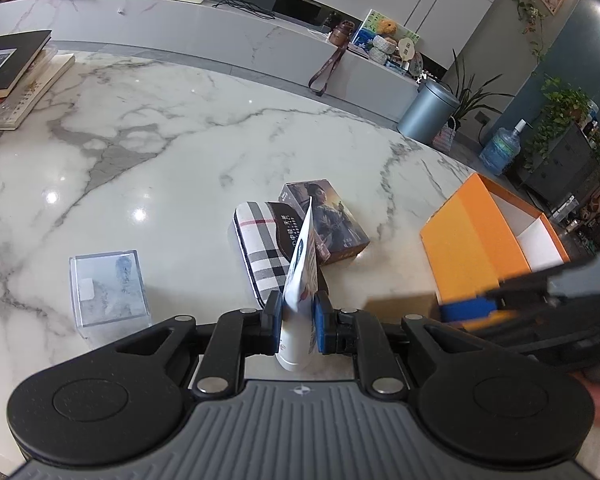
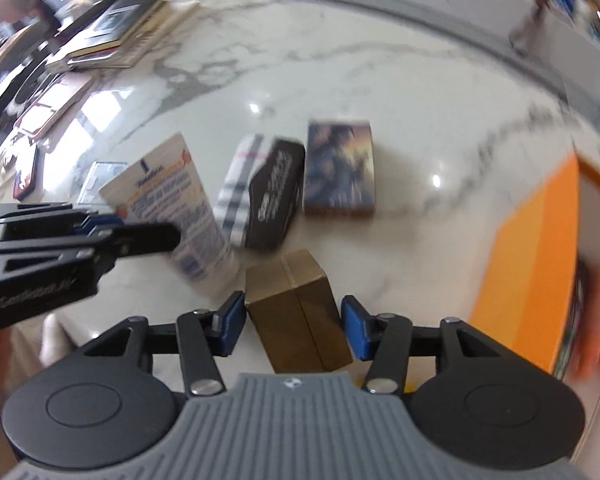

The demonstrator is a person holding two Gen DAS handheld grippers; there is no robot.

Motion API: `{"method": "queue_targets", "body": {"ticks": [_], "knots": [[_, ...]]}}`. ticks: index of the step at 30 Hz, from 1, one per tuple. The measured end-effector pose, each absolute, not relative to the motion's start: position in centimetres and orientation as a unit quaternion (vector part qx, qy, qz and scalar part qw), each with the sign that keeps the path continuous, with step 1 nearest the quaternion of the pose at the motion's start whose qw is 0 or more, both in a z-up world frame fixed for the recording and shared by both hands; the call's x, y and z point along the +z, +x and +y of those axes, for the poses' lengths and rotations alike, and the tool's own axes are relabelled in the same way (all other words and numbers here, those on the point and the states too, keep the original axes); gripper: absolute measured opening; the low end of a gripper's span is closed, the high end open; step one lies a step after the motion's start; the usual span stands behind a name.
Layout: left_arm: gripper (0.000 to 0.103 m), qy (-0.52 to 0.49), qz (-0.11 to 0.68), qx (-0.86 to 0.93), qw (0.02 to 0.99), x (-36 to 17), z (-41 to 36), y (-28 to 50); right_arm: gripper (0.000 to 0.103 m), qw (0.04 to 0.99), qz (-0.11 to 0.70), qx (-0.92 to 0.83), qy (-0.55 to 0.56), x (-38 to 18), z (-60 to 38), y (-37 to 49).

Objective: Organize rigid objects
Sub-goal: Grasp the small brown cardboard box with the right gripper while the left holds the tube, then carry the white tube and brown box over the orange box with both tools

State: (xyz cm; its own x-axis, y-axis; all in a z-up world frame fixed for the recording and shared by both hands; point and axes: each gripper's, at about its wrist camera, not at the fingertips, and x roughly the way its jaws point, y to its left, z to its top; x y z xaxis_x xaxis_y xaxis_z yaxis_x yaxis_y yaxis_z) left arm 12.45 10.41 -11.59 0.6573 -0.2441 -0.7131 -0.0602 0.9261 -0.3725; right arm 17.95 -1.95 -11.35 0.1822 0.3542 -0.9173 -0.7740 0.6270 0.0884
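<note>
My left gripper [image 1: 298, 322] is shut on a white tube [image 1: 302, 276] and holds it above the marble table [image 1: 160, 152]; the tube also shows in the right wrist view [image 2: 172, 196]. My right gripper [image 2: 294, 320] is shut on a small gold-brown box [image 2: 298, 312], blurred in the left wrist view [image 1: 400, 306]. A plaid case [image 1: 260, 248] and a picture-printed box [image 1: 332, 220] lie side by side on the table. An open orange box [image 1: 488, 236] stands to the right.
A clear acrylic block [image 1: 108, 288] sits at the front left. A stack of books [image 1: 16, 76] lies at the far left. A marble counter [image 1: 220, 28] with clutter runs behind the table. A grey bin [image 1: 428, 110] stands on the floor.
</note>
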Motion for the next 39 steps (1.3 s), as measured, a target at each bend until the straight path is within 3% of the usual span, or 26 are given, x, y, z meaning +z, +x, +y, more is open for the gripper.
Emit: {"method": "queue_targets", "body": {"ticks": [17,28,35,39], "knots": [[0.018,-0.153,0.412,-0.054,0.897,-10.9,9.1,11.2,0.047,0.785,0.51,0.339,-0.093,-13.3,-5.6,14.3],[0.018,-0.164,0.346,-0.109,0.917,-3.5,4.5,7.8,0.046,0.823,0.449,0.347,0.016,-6.5,-12.4,12.2],[0.018,-0.123,0.32,-0.187,0.92,0.4,-2.0,10.0,0.046,0.867,0.401,0.292,0.054,-2.8,-19.6,12.7],[0.018,-0.096,0.329,-0.212,0.915,0.5,-6.1,12.2,0.046,0.849,0.418,0.288,0.144,-3.0,-24.5,14.2]]}}
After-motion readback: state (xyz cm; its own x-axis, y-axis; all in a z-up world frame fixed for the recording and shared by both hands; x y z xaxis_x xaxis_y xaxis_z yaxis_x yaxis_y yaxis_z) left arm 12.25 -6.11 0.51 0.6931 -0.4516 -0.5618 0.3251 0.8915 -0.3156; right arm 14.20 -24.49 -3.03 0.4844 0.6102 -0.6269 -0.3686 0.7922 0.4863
